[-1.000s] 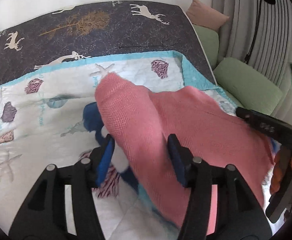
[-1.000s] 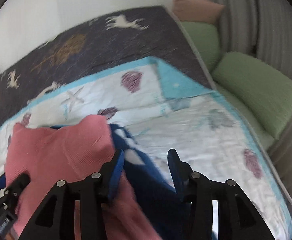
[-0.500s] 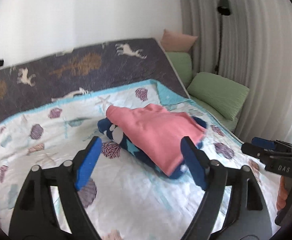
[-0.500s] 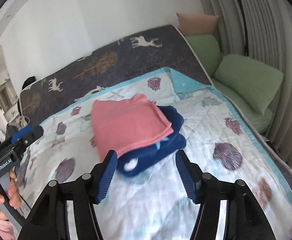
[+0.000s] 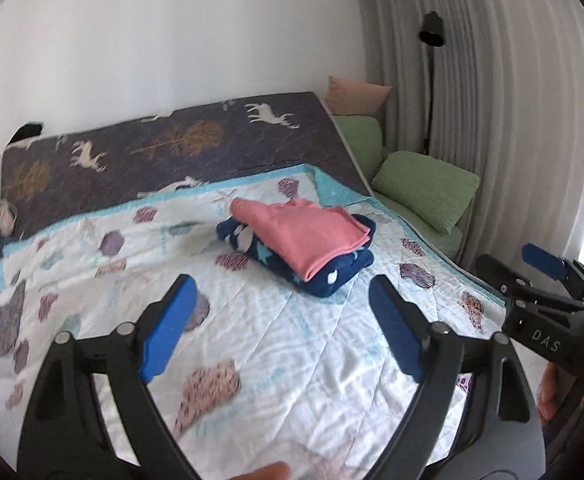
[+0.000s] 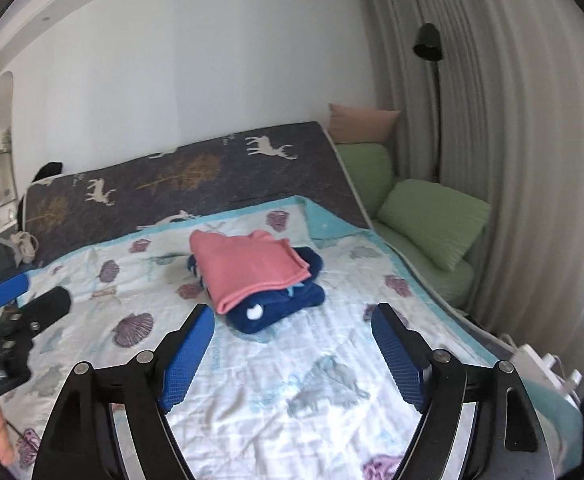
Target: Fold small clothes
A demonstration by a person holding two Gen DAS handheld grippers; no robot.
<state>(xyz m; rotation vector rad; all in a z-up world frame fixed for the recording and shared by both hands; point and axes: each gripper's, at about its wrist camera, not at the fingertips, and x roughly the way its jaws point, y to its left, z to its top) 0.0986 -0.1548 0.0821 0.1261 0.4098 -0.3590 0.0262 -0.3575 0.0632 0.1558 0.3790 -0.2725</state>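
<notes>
Both grippers are off the pile now. The left gripper (image 5: 282,300) stands wide, its blue pads spread with only quilt showing between them; its jaws have just been opening. Same on the other side: the right gripper (image 6: 292,320) is splayed apart, nothing between its pads, and its jaws too have just been opening.

The folded pink garment (image 5: 305,236) lies on top of the folded navy garment (image 5: 331,276), the two stacked on the seashell quilt (image 5: 252,344) near the far right part of the bed, well apart from both sets of fingers. The navy piece is mostly covered; only its edges and some white shapes poke out, so its print is hard to read.

Behind, the dark deer blanket (image 5: 196,144) runs to the wall. Green cushions (image 5: 427,188) sit in the gap by the curtain (image 5: 511,140), partly hidden by the bed edge. At the left margin a greyish bundle (image 5: 0,216), possibly a bag, is cut off. A fingertip (image 5: 268,472) blurs in at the bottom, and the lens rim crops the rest
</notes>
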